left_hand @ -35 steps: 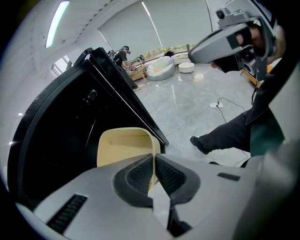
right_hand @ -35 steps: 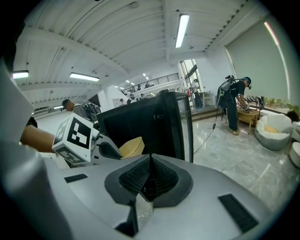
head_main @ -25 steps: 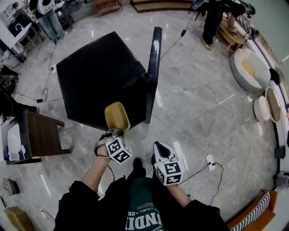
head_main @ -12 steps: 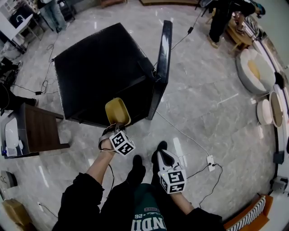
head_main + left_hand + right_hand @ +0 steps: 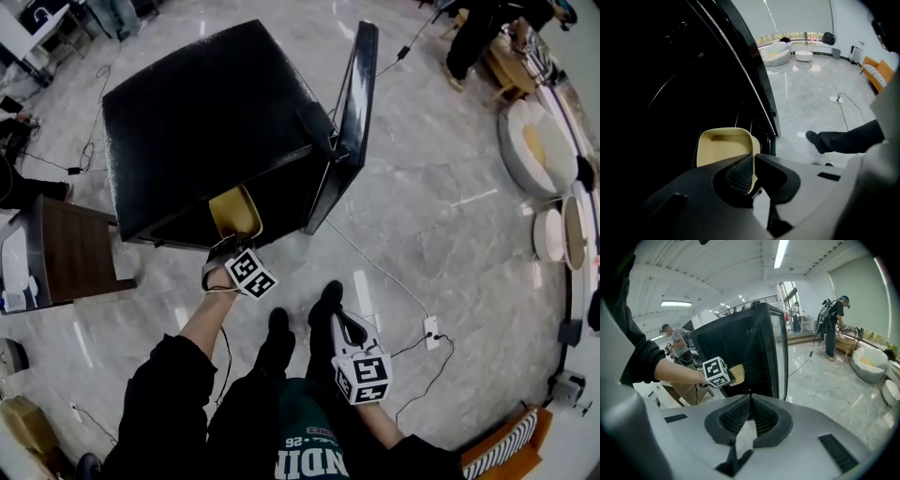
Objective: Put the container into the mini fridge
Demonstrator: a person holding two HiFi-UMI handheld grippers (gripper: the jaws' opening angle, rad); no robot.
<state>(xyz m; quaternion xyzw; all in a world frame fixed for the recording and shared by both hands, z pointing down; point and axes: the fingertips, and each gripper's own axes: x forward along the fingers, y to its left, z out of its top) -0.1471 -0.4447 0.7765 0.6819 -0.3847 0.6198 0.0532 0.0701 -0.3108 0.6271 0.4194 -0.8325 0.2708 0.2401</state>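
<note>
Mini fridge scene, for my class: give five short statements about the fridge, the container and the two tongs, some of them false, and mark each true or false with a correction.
1. The left tongs are shut on the yellow container. True.
2. The door of the mini fridge is closed. False: it stands open, swung out to the side.
3. The right tongs hold a second container. False: they are shut with nothing between them.
4. The container is at the open front of the fridge. True.
5. The container is resting on the floor. False: it is held up off the floor by the left tongs.
</note>
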